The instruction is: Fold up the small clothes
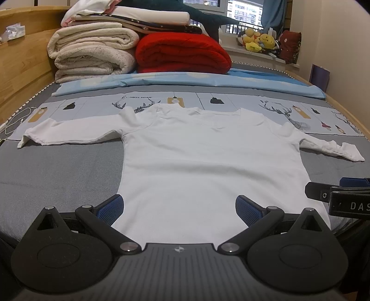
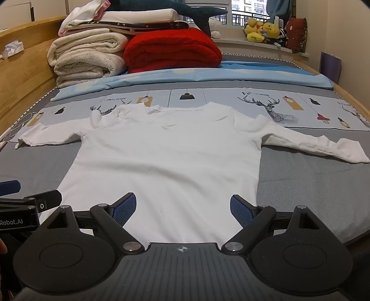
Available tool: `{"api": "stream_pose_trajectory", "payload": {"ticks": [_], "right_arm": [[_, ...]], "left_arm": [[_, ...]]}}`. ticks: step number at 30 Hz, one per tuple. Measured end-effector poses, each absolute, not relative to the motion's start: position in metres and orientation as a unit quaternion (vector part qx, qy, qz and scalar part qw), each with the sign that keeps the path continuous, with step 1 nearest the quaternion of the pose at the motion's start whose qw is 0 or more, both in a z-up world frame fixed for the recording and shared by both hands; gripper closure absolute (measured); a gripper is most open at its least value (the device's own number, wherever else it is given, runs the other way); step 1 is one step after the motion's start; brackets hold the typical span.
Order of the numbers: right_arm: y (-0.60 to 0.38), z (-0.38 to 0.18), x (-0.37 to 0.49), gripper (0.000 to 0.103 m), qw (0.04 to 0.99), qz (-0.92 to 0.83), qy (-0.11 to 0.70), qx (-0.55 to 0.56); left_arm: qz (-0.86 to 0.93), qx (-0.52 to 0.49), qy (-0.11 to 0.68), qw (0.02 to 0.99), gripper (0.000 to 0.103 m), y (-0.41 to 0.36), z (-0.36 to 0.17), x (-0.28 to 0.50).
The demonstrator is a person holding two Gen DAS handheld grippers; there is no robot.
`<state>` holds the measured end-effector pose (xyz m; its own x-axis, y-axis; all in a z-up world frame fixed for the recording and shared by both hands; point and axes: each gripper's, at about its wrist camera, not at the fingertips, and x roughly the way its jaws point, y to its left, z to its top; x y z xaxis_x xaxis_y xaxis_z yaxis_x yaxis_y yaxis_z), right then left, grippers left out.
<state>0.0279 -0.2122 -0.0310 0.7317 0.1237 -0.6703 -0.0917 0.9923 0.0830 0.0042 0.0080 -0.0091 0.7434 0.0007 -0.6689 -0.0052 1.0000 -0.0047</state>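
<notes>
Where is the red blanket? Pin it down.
In both wrist views the red blanket lies folded at the bed's far end, right of the cream blanket stack and beyond the white shirt.

Wooden bed frame (image 1: 20, 69), grey mattress (image 2: 312, 176), window (image 1: 242, 11) showing buildings, cream wall (image 1: 342, 46)

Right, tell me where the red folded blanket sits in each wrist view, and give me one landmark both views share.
Left wrist view: the red folded blanket sits upper centre, right of the cream blanket stack.
Right wrist view: the red folded blanket sits upper centre, slightly left of middle, beside the same stack.
Shared landmark: the yellow plush toys on the windowsill, at upper right in both.
</notes>
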Motion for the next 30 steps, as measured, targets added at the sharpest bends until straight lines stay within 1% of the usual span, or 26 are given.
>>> {"api": "stream_pose_trajectory", "payload": {"ticks": [12,15,16,17,18,20,21,22,23,24,25,27,30], "right_arm": [[-0.213,-0.03,0.028,0.015,0.931,0.058,0.361,0.025],[-0.218,-0.029,0.028,0.023,0.931,0.055,0.359,0.032],[-0.22,-0.027,0.028,0.029,0.933,0.053,0.355,0.036],[-0.224,-0.024,0.028,0.037,0.936,0.048,0.347,0.043],[-0.229,-0.02,0.028,0.04,0.938,0.046,0.339,0.055],[-0.245,-0.01,0.031,0.047,0.942,0.039,0.325,0.079],[-0.253,-0.006,0.035,0.049,0.943,0.035,0.32,0.09],[-0.262,-0.003,0.04,0.053,0.943,0.032,0.317,0.097],[-0.27,-0.001,0.047,0.059,0.942,0.029,0.32,0.101],[-0.278,-0.001,0.056,0.062,0.94,0.027,0.325,0.104],[-0.284,-0.003,0.065,0.067,0.938,0.023,0.331,0.105],[-0.296,-0.015,0.085,0.069,0.929,0.013,0.355,0.107],[-0.312,-0.051,0.11,0.069,0.896,-0.006,0.425,0.127]], "left_arm": [[0.002,-0.004,0.358,0.934,0.0,0.007,-0.011,0.005],[0.007,0.002,0.351,0.936,0.0,0.009,-0.008,0.006],[0.008,0.005,0.343,0.939,0.0,0.012,-0.004,0.006],[0.005,0.007,0.332,0.943,0.0,0.016,0.001,0.007],[-0.001,0.013,0.318,0.948,0.001,0.02,0.007,0.009],[-0.014,0.034,0.291,0.956,0.007,0.027,0.021,0.015],[-0.024,0.046,0.282,0.958,0.015,0.032,0.026,0.021],[-0.034,0.054,0.279,0.958,0.029,0.039,0.029,0.028],[-0.043,0.056,0.283,0.957,0.037,0.047,0.03,0.037],[-0.051,0.053,0.295,0.952,0.048,0.057,0.028,0.048],[-0.056,0.044,0.315,0.947,0.056,0.068,0.022,0.059],[-0.043,0.035,0.36,0.931,0.068,0.085,0.001,0.078],[0.002,-0.001,0.445,0.895,0.068,0.109,-0.042,0.094]]}}
